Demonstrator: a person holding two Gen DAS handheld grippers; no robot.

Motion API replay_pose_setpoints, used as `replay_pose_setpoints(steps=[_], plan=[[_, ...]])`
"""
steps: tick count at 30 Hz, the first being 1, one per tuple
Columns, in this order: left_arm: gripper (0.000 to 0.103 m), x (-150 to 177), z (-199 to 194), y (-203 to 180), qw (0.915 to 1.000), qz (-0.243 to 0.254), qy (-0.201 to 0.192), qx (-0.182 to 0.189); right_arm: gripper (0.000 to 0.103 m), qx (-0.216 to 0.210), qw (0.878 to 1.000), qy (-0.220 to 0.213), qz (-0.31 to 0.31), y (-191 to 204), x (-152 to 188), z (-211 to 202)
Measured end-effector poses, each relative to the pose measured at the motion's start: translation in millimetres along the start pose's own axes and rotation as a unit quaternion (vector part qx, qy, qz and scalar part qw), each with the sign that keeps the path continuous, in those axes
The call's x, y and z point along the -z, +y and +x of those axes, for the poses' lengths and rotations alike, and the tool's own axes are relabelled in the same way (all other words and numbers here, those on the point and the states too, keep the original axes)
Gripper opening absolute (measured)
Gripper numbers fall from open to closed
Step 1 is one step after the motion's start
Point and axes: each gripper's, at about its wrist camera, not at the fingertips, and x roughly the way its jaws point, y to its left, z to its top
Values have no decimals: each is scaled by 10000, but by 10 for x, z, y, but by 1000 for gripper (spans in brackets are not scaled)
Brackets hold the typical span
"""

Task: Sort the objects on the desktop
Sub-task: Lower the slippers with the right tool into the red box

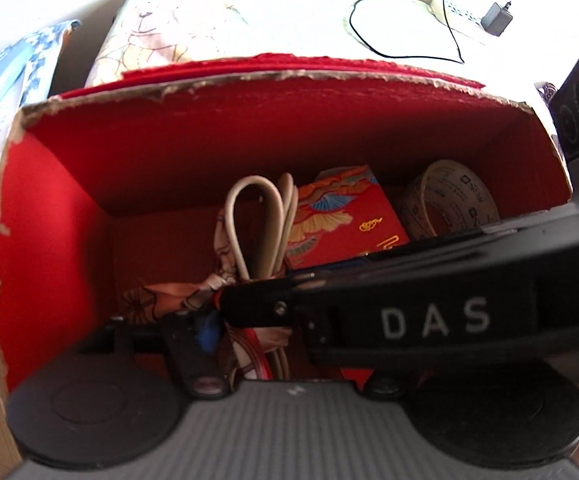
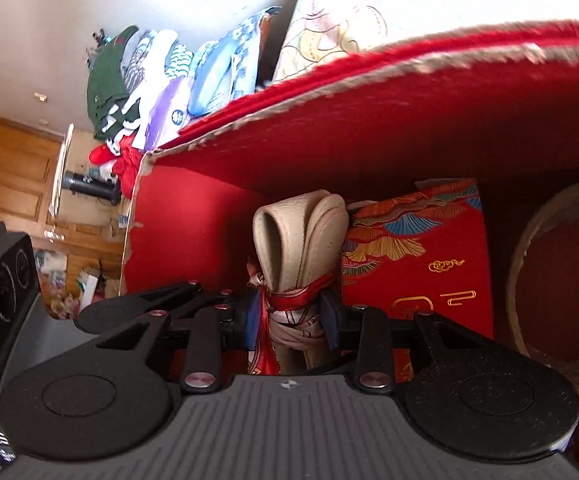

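A red cardboard box (image 1: pixel 49 208) with torn edges fills both views. Inside it stand a folded beige strap bundle (image 2: pixel 297 232) tied with a patterned scarf (image 2: pixel 289 304), a red printed packet (image 2: pixel 421 264) and a tape roll (image 1: pixel 449 200). My right gripper (image 2: pixel 291 316) is shut on the scarf-wrapped waist of the bundle, with a blue pad pressed against each side. In the left wrist view it crosses from the right, marked "DAS" (image 1: pixel 433 320). My left gripper (image 1: pixel 285 332) stands open low in the box. Its left finger (image 1: pixel 193 344) is beside the scarf; its right finger is hidden.
Behind the box lies a pale patterned cloth (image 1: pixel 161 36) with a black cable (image 1: pixel 369 40) and grey charger (image 1: pixel 497 18). Folded clothes and bags (image 2: pixel 161 80) are stacked to the left, with wooden cabinets (image 2: pixel 5 176) beyond them. The box's left half has free floor (image 1: pixel 157 248).
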Motion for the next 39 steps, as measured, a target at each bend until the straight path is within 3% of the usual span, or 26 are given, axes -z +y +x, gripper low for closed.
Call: replay_pose_setpoints(steps=[9, 12, 33, 39], plan=[[72, 14, -1, -36, 9996, 212, 39, 164, 40, -347, 9980, 8, 530, -225, -21, -9], [73, 20, -3, -10, 9997, 116, 61, 206, 39, -245, 9993, -108, 276, -143, -18, -36], [76, 4, -2, 67, 9999, -127, -26, 95, 39, -140, 9979, -602, 207, -182, -59, -99], [84, -17, 28, 114, 9996, -294, 23, -14, 39, -117, 9969, -734, 241, -169, -68, -90]])
